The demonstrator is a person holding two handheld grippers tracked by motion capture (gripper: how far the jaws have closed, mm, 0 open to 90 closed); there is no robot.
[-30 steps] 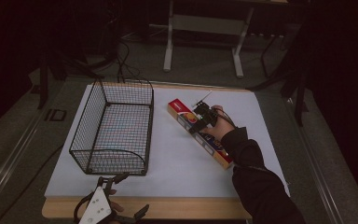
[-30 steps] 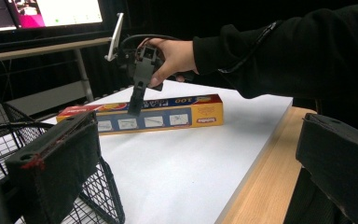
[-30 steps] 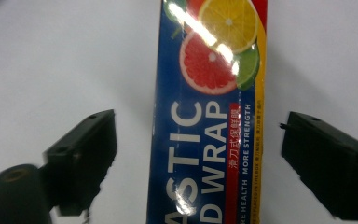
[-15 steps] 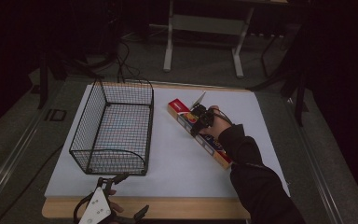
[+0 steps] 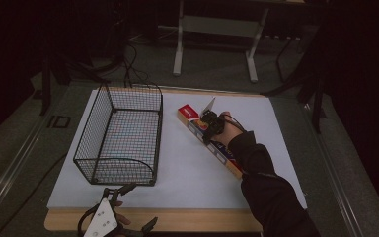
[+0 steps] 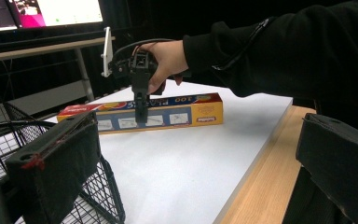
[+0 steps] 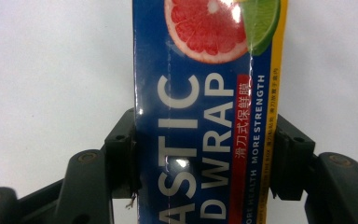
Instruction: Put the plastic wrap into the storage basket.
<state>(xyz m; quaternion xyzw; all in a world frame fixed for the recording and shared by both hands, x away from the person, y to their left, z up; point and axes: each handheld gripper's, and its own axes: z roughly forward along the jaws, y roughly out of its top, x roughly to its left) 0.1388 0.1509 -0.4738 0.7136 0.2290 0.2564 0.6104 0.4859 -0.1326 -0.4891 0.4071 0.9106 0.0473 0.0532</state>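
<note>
Your right gripper (image 5: 208, 129) has just closed its jaws onto the plastic wrap box (image 5: 193, 119) at frame centre, right of the wire basket (image 5: 128, 94); you can lift now. Left gripper (image 5: 121, 190) rests open, bottom left.

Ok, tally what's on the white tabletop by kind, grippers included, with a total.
Wire basket: 1
Plastic wrap box: 1
Grippers: 2, the right gripper with jaws just closed on the box, and the left gripper open at the table's near edge
Total: 4
</note>
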